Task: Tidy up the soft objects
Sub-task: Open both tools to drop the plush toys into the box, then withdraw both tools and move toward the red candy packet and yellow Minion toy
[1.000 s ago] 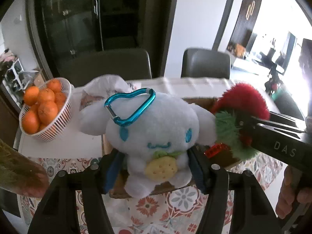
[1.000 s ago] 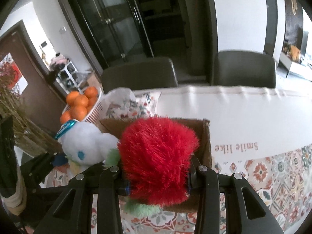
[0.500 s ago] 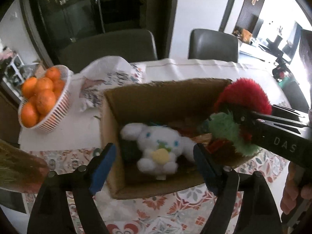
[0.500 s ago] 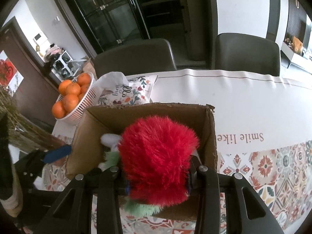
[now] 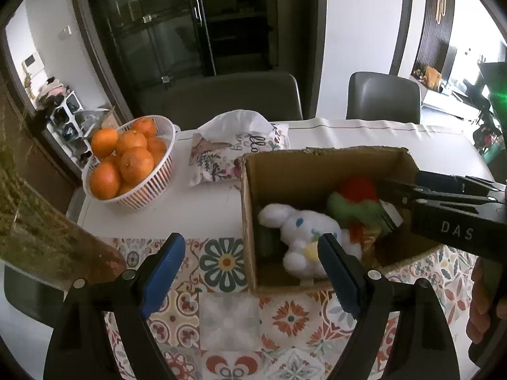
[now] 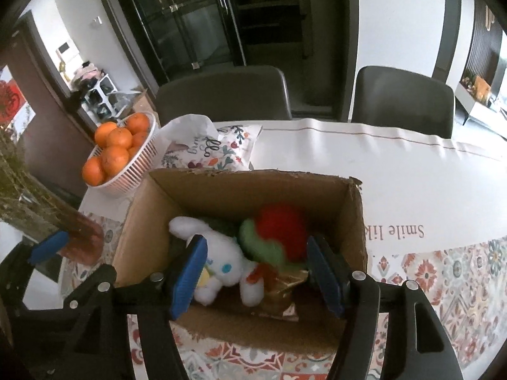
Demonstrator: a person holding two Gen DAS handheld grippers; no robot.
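Note:
An open cardboard box stands on the table. Inside lie a white plush bunny and a red and green fuzzy plush, side by side. My left gripper is open and empty, above the box's near left corner. My right gripper is open and empty, held over the box above both plush toys; its black body shows at the right of the left wrist view.
A white basket of oranges stands at the back left. A floral cushion with a white bag lies behind the box. Two dark chairs stand behind the table. A vase of dried stems is at the left.
Both grippers opened. The white bunny dropped from my left gripper into the box, then the red plush dropped from my right gripper beside it. Both grippers pulled back and up.

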